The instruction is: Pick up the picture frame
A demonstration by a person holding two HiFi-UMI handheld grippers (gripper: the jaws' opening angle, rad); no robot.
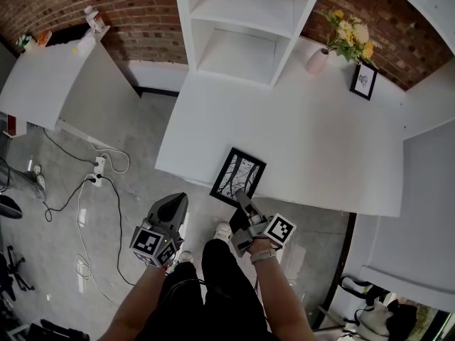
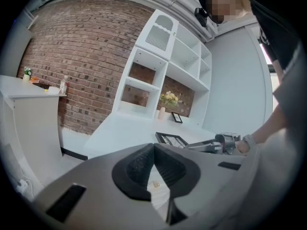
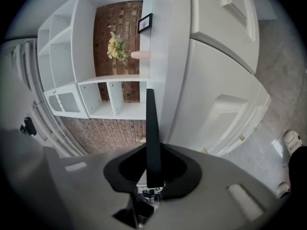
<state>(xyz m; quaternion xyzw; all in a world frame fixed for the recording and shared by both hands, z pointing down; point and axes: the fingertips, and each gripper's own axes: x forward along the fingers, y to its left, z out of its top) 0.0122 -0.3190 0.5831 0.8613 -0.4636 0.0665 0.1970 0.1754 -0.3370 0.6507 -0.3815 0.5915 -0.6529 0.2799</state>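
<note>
Brick-walled room with a white shelf unit (image 1: 242,27) standing at the back of a white table (image 1: 320,141), seen from above. At left, the left gripper (image 1: 176,203) hangs over the grey floor (image 1: 128,141), short of the table's near edge. Its jaws are together at the tips with nothing between them. From it, the picture frame (image 1: 238,175) lies ahead and to the right, clearly apart.

At centre, the black-edged picture frame lies flat on the table, with its near end jutting past the table's edge toward the person. Its long axis runs from far to near and is skewed slightly against that edge.

Just right of centre, the right gripper (image 1: 242,196) meets the overhanging near end of the frame. In the right gripper view the frame appears edge-on, as a thin dark strip that starts between the pads and runs straight away along the jaws. The jaws are narrowed onto it, one above and one below the flat frame, since the gripper is rolled onto its side.

The grip sits at one end only, so the rest of the frame extends beyond the jaws. A lift will probably let the far end sag or drag unless it rises evenly. The right hand is the nearer hand, and the left hand plays no part.

At far right, a vase of flowers (image 1: 318,61) and a small second frame (image 1: 363,81) stand well clear.
</note>
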